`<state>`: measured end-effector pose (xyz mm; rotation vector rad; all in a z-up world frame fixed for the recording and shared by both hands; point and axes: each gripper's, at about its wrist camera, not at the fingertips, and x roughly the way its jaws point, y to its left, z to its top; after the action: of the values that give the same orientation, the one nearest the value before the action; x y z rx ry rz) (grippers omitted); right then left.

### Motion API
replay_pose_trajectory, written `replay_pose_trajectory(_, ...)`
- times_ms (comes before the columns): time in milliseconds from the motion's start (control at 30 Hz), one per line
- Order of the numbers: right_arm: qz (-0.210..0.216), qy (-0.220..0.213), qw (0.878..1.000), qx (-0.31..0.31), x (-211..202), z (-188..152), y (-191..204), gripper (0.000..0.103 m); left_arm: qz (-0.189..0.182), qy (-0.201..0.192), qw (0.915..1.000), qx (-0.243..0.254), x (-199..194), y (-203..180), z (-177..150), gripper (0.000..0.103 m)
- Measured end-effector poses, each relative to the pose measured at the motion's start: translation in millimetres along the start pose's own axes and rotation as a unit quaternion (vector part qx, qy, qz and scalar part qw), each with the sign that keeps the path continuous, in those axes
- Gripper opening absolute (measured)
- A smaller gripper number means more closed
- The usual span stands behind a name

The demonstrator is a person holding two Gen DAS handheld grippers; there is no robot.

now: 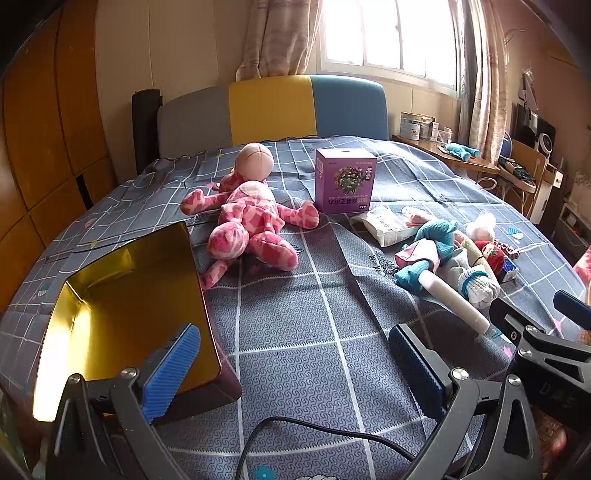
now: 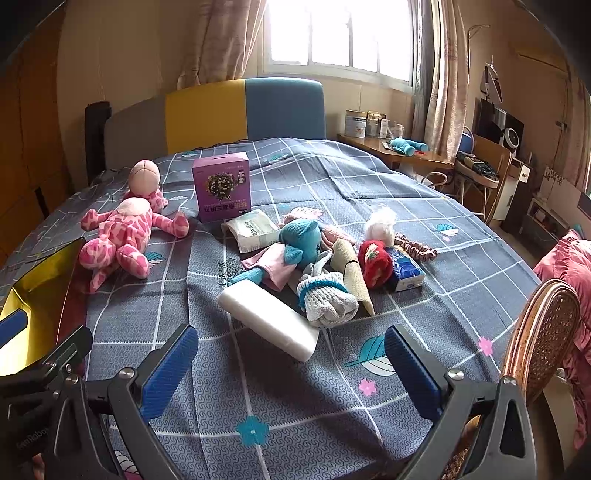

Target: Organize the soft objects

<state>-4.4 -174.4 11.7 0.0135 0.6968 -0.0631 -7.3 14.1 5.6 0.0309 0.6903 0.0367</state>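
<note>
Your left wrist camera sits low over the bed (image 1: 295, 332), facing the headboard (image 1: 273, 107), the gold box (image 1: 122, 306) close at its left. Your right wrist camera looks the same way from further right, nearer the toy pile (image 2: 314, 266). Both views share the pink doll (image 1: 251, 218), purple carton (image 1: 345, 181), pile and window (image 1: 388, 33).

The left gripper (image 1: 293, 363) has a black angular frame with triangular cut-outs, round silver screws at the joints and two fingers faced with ribbed blue pads (image 1: 171, 373). A thin black cable (image 1: 314, 430) loops across its base. The right gripper (image 2: 291, 369) is built the same: black frame, silver screws, dark blue ribbed pads (image 2: 413, 373). Faint raised lettering marks the black body seen at the lower left of the right wrist view.
</note>
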Motion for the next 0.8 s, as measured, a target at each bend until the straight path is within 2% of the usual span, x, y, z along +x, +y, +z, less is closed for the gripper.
replay_pose_trajectory(800,0.002,0.004,1.0,-0.001,6.1,0.5,0.6,0.103,-0.008,0.011,0.9999,0.004,6.9,-2.8,0.7,0.103)
